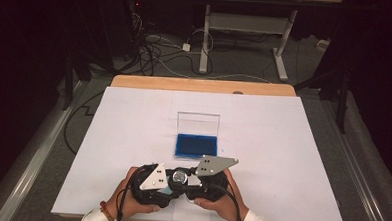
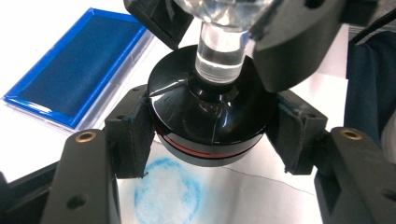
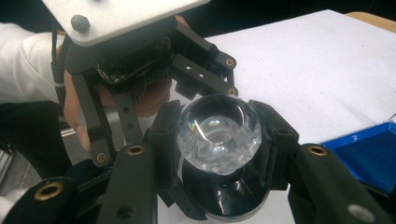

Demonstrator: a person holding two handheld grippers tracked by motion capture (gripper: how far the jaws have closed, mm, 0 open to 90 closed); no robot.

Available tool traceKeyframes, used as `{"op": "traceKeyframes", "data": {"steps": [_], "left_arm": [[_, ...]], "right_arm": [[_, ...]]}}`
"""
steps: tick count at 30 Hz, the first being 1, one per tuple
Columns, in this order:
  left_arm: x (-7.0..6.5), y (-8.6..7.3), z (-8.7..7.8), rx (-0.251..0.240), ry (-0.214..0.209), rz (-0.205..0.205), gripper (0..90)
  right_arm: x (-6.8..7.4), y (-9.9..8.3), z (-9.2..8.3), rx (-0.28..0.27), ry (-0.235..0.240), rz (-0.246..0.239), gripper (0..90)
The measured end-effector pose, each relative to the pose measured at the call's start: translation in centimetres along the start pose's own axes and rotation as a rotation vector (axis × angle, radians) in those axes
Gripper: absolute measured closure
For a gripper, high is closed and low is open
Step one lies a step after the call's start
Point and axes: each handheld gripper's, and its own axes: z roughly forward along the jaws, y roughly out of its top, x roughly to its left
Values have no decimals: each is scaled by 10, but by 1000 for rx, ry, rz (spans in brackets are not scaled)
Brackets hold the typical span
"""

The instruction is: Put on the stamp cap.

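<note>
High view: both hands meet at the bench's near edge, left tongs [image 1: 167, 183] and right tongs [image 1: 191, 179] around the stamp [image 1: 178, 178]; white sheet [image 1: 282, 144] covers the bench; ink pad [image 1: 196, 145] just beyond.
Left gripper view: left tongs [image 2: 212, 135] pinching the stamp's black base [image 2: 210, 126] above a blue ring print [image 2: 167, 193].
Right gripper view: right tongs [image 3: 218, 135] pinching its clear knob [image 3: 218, 133].

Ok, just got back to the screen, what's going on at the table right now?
A person is working a round stamp with both grippers over the white sheet. The left gripper is shut on the stamp's black base, and the right gripper is clamped on its clear knob. The stamp is lifted just off the paper, and a faint blue ring print shows beneath it. The open blue ink pad sits just beyond the hands.
</note>
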Motion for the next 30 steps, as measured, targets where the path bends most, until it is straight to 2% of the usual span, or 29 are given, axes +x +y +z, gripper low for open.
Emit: {"op": "traceKeyframes", "data": {"steps": [1,2,4,6,8,10,11,15,17,19,22,24,26,28,30], "left_arm": [[0,0,0,-2,0,-1,357],[1,0,0,-12,-19,-18,356],[1,0,0,2,-10,-3,355],[2,-1,1,-9,-40,-28,354],[0,1,2,11,-32,-2,354],[0,0,3,17,-38,-6,355],[0,1,3,29,-34,8,355],[-1,2,2,33,-29,14,355],[-1,1,2,26,-42,4,356],[-1,1,3,40,-30,21,356],[1,0,3,33,-41,13,355],[-1,0,4,40,-12,41,355],[-1,-1,6,30,-23,28,355],[-1,-2,7,35,-13,41,354],[-1,-3,8,33,-13,38,353]], "right_arm": [[0,0,0,-7,2,7,573],[0,0,-1,-9,2,6,572],[1,0,0,-8,4,7,572],[0,0,0,-1,7,3,572],[1,-1,1,9,9,0,572],[3,-2,3,14,9,-3,572],[3,-2,4,22,9,-6,573],[3,-4,5,26,12,-2,573],[3,-4,6,28,15,-5,573],[4,-4,7,35,10,-12,573],[2,-5,7,33,16,4,572],[1,-5,7,39,12,5,572],[1,-5,7,41,8,5,573],[1,-6,8,47,7,14,572],[0,-7,8,50,10,22,572]]}}
